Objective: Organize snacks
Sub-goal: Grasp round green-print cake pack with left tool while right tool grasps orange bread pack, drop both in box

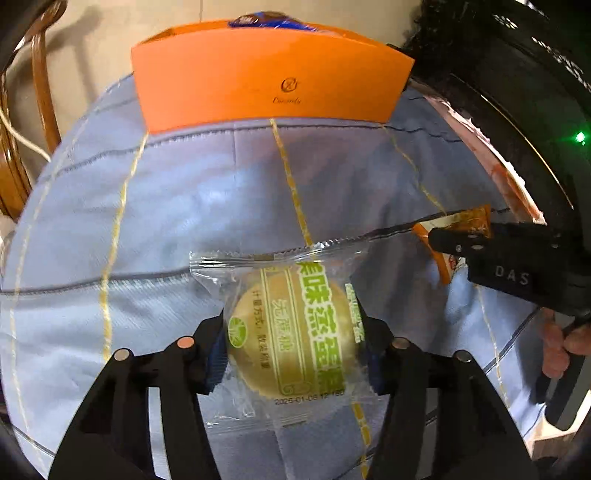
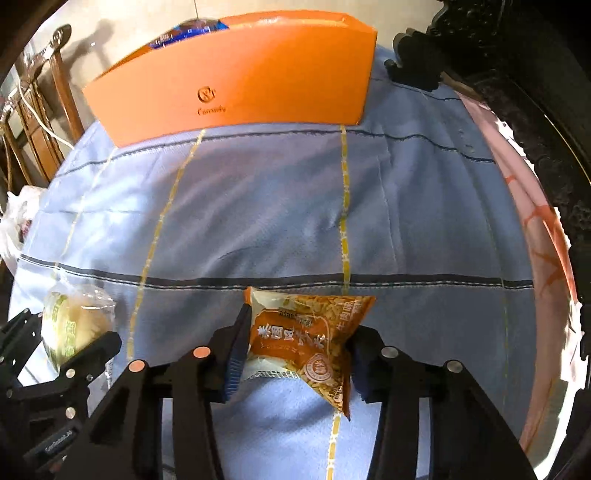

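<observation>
**Two wrapped snacks held above the blue cloth, orange box at the far edge**

A round, pale-yellow cake in a clear wrapper with green print [image 1: 295, 332] is gripped by the left gripper [image 1: 295, 354], whose two fingers are pressed against the left and right sides of the cake. The packet is seen lifted in front of the blue tablecloth [image 1: 147, 229], its crimped top edge pointing away from the camera. From the right wrist view the same cake [image 2: 75, 325] is seen at the lower left, held in the left gripper [image 2: 70, 343].

An orange packet printed with small crackers [image 2: 310, 339] is pinched by the right gripper [image 2: 299, 354]; the padded fingers are closed against its two sides, and the packet is tilted, with one corner hanging downward. In the left wrist view this packet [image 1: 454, 236] is only partly seen at the right, behind the black finger of the right gripper [image 1: 465, 243], and a bare hand [image 1: 557, 347] is seen on the handle below it.

An orange cardboard box [image 2: 236, 77] is set upright at the far side of the cloth, well apart from both snacks. A blue-wrapped item [image 2: 188, 31] is seen over its top edge, lying inside. A wooden chair [image 2: 44, 103] is seen beyond the table at the left, and dark carved furniture [image 2: 517, 74] at the right.
</observation>
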`<state>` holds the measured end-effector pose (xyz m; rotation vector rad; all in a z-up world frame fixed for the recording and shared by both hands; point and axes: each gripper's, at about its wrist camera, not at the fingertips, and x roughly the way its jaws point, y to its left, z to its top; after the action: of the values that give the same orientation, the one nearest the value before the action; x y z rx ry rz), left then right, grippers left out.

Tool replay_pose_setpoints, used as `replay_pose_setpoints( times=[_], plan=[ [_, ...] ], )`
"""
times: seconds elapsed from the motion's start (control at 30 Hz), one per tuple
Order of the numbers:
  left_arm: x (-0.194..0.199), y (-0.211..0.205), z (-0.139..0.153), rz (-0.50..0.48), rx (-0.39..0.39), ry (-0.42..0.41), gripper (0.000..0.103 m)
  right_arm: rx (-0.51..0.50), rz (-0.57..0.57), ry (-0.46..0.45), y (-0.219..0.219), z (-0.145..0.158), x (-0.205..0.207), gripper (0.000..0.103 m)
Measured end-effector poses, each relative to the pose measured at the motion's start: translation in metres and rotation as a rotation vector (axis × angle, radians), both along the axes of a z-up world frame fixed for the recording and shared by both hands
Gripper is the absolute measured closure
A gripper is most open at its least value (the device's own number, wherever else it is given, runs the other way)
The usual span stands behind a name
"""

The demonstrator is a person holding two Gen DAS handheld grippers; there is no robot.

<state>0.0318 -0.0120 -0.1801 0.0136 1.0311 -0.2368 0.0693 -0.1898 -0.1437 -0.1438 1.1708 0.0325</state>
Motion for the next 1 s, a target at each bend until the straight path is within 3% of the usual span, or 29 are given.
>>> replay_pose_setpoints(
  times=[0.23,0.37,0.47,0.63,0.73,1.0],
  plan=[
    [0.009,-0.003,0.032,0.022,0.062,-0.031,0.047,0.017,-0.001,-0.075,0.006,0.041,-0.007,0.056],
    [0.019,0.001,0.067,0.07,0.09,-0.051,0.047,-0.004,-0.004,-0.168,0.009,0.079,0.002,0.056],
    [0.031,-0.001,0.104,0.098,0.14,-0.13,0.047,0.011,-0.005,-0.22,0.01,0.104,0.013,0.056],
    [0.064,0.002,0.146,0.135,0.159,-0.204,0.047,0.028,-0.01,-0.283,0.011,0.141,0.05,0.056],
    [0.088,0.01,0.163,0.163,0.12,-0.218,0.047,0.038,-0.008,-0.295,0.012,0.153,0.077,0.056],
    [0.152,0.022,0.187,0.199,0.137,-0.26,0.047,0.059,-0.029,-0.295,0.02,0.165,0.151,0.056]
  ],
)
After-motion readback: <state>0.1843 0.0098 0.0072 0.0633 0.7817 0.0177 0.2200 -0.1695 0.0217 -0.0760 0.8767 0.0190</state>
